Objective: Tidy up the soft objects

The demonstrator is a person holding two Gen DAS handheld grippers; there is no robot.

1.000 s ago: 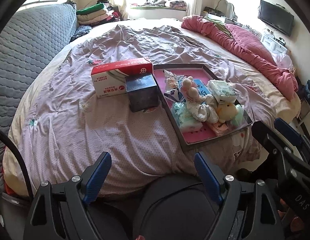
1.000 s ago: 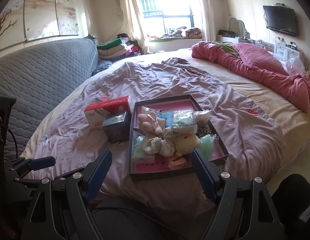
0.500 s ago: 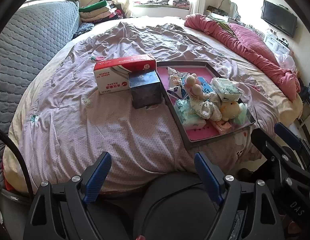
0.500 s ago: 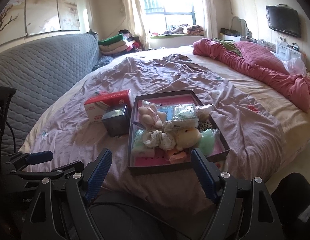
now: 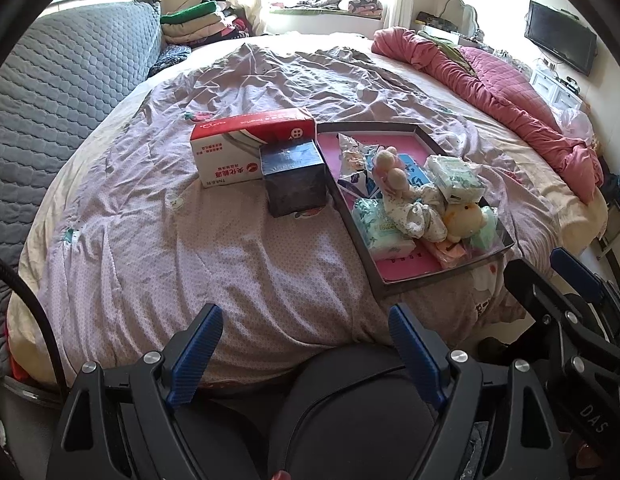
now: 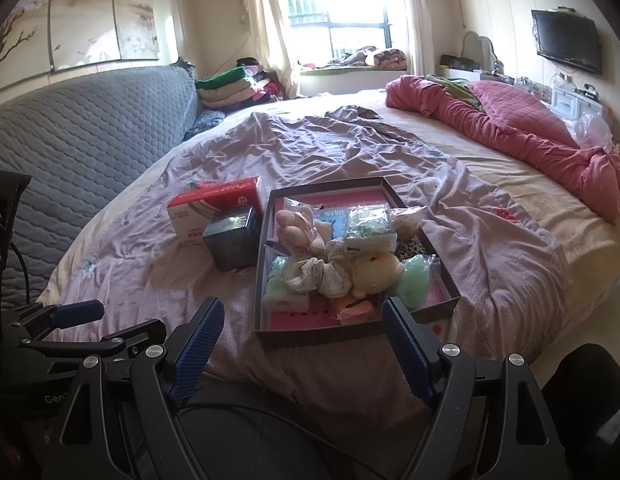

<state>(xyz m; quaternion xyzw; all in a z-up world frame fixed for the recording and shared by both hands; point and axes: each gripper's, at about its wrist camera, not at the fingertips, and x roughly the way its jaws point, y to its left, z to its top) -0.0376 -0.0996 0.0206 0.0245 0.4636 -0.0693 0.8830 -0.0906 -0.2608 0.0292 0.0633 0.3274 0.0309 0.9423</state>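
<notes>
A dark tray with a pink floor (image 5: 405,272) (image 6: 270,322) lies on the bed near its front edge. It holds a yellow plush chick (image 5: 463,218) (image 6: 373,270), a pink plush toy (image 5: 391,174) (image 6: 296,226), a floral cloth piece (image 5: 415,216) (image 6: 317,276), tissue packs (image 5: 379,230) (image 6: 369,226) and a green soft item (image 6: 415,280). My left gripper (image 5: 306,344) is open and empty, below the bed edge, left of the tray. My right gripper (image 6: 304,340) is open and empty, just in front of the tray.
A red and white box (image 5: 246,148) (image 6: 214,208) and a dark cube box (image 5: 294,178) (image 6: 230,238) stand left of the tray on the lilac sheet. A pink quilt (image 5: 509,104) lies at the far right, a grey quilted headboard (image 5: 58,80) at the left.
Both grippers have risen and moved a little closer to the bed, so the tray and boxes sit lower in view. Nothing on the bed has moved. Both stay open.
</notes>
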